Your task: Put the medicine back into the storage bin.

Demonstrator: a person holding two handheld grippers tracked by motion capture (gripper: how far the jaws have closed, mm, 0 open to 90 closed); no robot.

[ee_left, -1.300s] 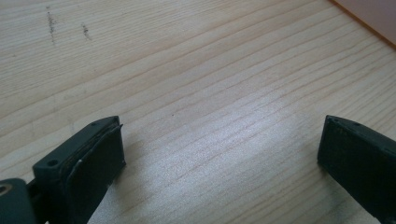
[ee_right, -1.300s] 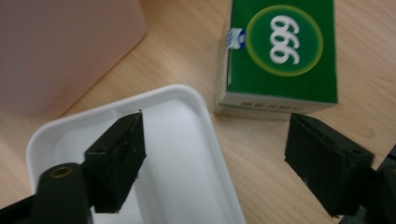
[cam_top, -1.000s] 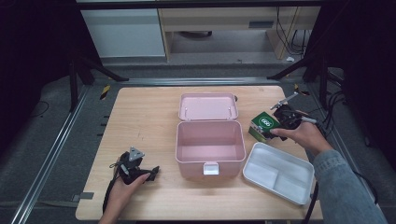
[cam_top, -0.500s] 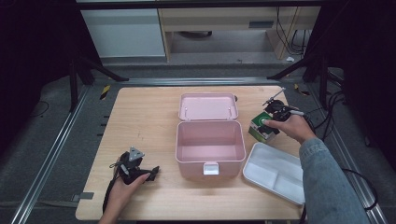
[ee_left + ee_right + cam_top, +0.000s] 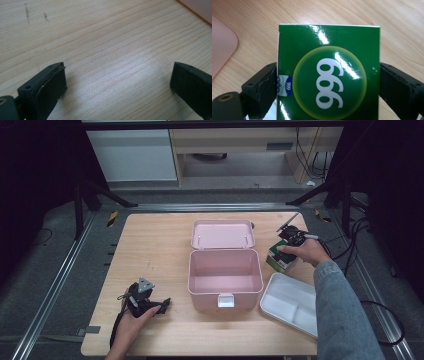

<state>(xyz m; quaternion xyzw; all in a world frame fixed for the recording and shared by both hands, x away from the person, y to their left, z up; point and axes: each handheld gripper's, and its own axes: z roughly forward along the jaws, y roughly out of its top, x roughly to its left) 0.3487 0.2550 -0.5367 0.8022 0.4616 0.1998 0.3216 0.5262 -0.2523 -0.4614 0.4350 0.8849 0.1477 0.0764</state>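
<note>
Green carton [image 5: 328,72], glossy cardboard printed with a white "999" in a yellow-ringed circle, sits squarely between the right claw [image 5: 328,82]'s black jaws; both pads press its sides, so the claw is clamped on it. That print reads in the right gripper view; the high view shows instead where the carton [image 5: 280,258] sits: on the desk [image 5: 155,250] just right of the open pink plastic box [image 5: 225,275], with a white divided tray [image 5: 292,302] nearby. The left claw [image 5: 117,82] rests low over bare pale woodgrain, its jaws wide apart and holding nothing.
</note>
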